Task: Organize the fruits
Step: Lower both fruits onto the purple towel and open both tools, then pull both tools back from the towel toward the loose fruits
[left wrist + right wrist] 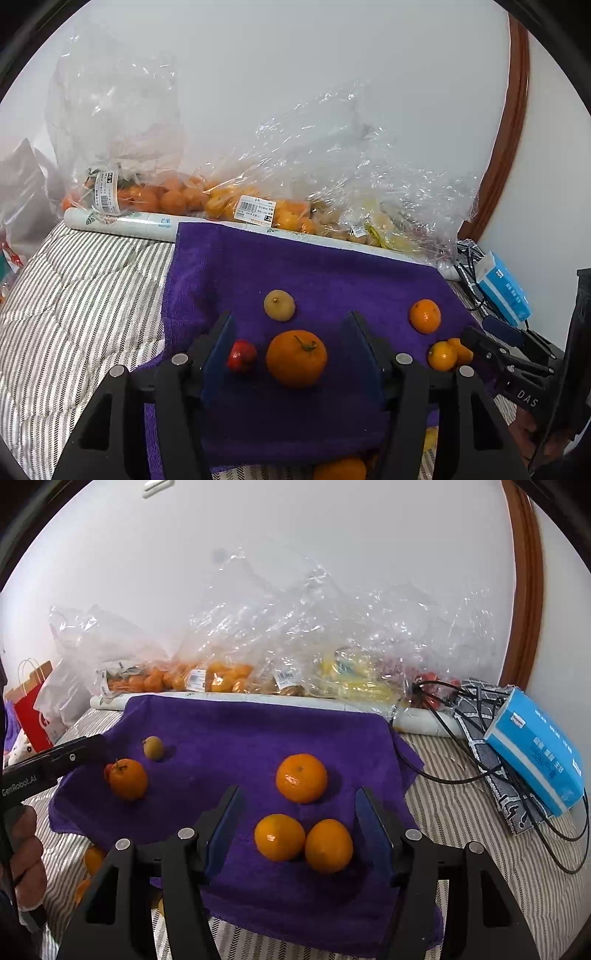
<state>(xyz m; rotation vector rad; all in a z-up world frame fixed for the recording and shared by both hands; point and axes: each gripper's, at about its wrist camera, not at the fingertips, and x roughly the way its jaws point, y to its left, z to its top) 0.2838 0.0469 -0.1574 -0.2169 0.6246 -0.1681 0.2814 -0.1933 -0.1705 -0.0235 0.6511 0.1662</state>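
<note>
While both pairs of dark blue padded fingers stand spread apart, neither pinches anything. The left gripper [291, 354] hovers over the purple terry towel [303, 266], and between its fingers sit a large stemmed orange [296, 358] and a small red fruit [242, 355]. The red fruit lies just beside the left pad [218, 350], though contact cannot be told; the large orange lies clear of the right pad. A small yellow-brown round fruit [279, 305] rests just beyond the fingertips, apart from them.

The right gripper [299, 830] hangs over the other side of the same towel. Two small smooth oranges, touching each other, lie between its fingers: one [279, 837] toward the left pad, the other [328, 845] nearer the right pad [373, 830], with a gap on each side. A third medium orange [301, 778] sits on the towel just past the fingertips.

Behind the towel, clear crinkled plastic bags of oranges and other fruit [221, 675] line the white wall. A blue tissue packet [535, 753] lies at the right on the grey striped bedcover [461, 812], over black cables [461, 771]. More oranges lie off the towel's near edge.
</note>
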